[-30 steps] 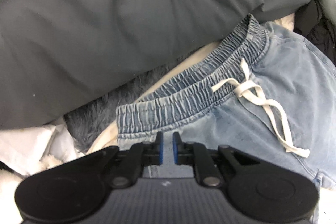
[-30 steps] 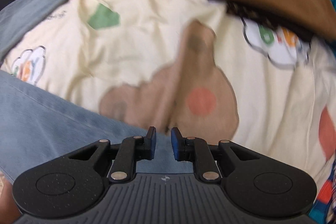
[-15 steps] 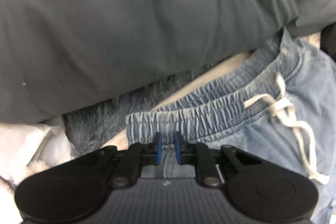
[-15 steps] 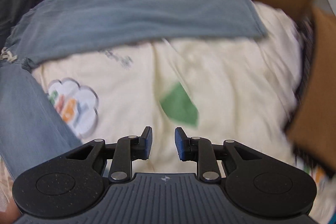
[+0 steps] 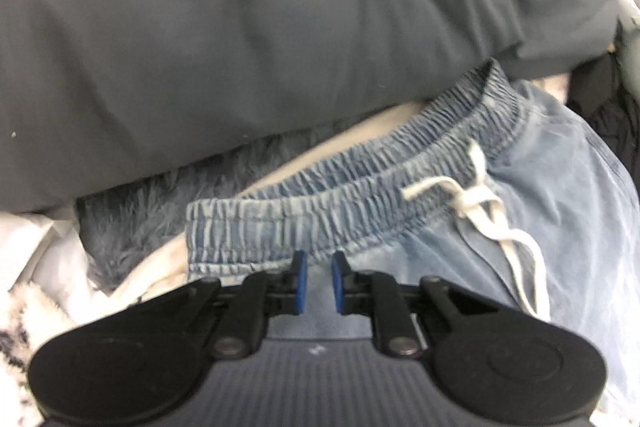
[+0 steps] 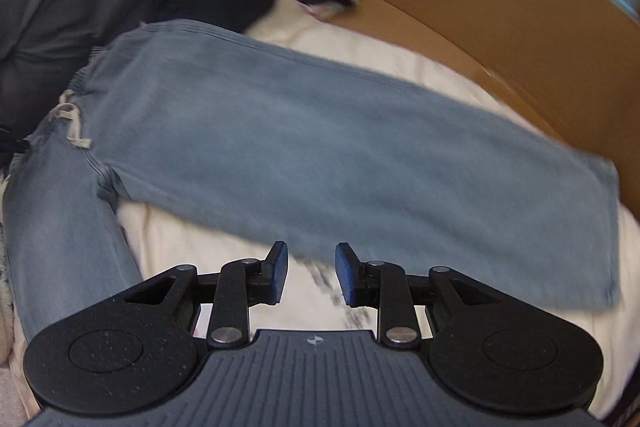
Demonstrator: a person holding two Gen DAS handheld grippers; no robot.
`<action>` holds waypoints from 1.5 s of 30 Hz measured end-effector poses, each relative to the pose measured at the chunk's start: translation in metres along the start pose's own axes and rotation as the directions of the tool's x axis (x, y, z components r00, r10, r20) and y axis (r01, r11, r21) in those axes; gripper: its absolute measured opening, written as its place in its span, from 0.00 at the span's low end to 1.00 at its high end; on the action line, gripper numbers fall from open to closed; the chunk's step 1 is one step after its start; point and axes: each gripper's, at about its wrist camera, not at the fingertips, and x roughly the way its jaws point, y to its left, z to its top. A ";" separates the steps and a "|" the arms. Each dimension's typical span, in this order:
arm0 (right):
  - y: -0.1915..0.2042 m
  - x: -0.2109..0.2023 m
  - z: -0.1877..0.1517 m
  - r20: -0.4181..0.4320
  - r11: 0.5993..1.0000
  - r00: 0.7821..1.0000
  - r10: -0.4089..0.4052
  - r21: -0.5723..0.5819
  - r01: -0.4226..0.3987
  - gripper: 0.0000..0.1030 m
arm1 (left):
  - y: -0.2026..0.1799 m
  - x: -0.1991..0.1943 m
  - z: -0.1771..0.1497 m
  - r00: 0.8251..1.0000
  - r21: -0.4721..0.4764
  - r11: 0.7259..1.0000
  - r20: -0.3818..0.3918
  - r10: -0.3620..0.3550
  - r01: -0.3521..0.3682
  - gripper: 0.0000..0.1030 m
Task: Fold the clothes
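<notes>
The jeans are spread on a cream sheet on the bed, with a brown cardboard box along the far right.

In the right wrist view, one leg is laid with its long axis running from the waistband at the far left to the hem at the near right. The other leg is bent at the crotch and runs toward the near left, so the two legs lie splayed, not stacked.

The right hand-held gripper is seen just short of the near edge of the long leg, about midway along it. Its jaws stand apart and have just been opening; only sheet is seen between them, and nothing is held.

The left hand-held gripper is placed at the waistband, near its left corner, with the drawstring off to the right. Its jaws have just been opening to a narrow gap. Denim lies behind them, but whether it is still pinched cannot be told.

The waist end is nearer the left hand, the leg and hem nearer the right. It is judged that the next move depends on bringing one leg across onto the other, along the same axis.
</notes>
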 end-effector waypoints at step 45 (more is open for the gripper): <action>0.186 0.172 0.059 0.024 0.985 0.988 0.150 -0.090 -0.147 0.39 | -0.185 0.054 0.049 0.983 0.240 0.959 0.062 -0.171 0.152 0.11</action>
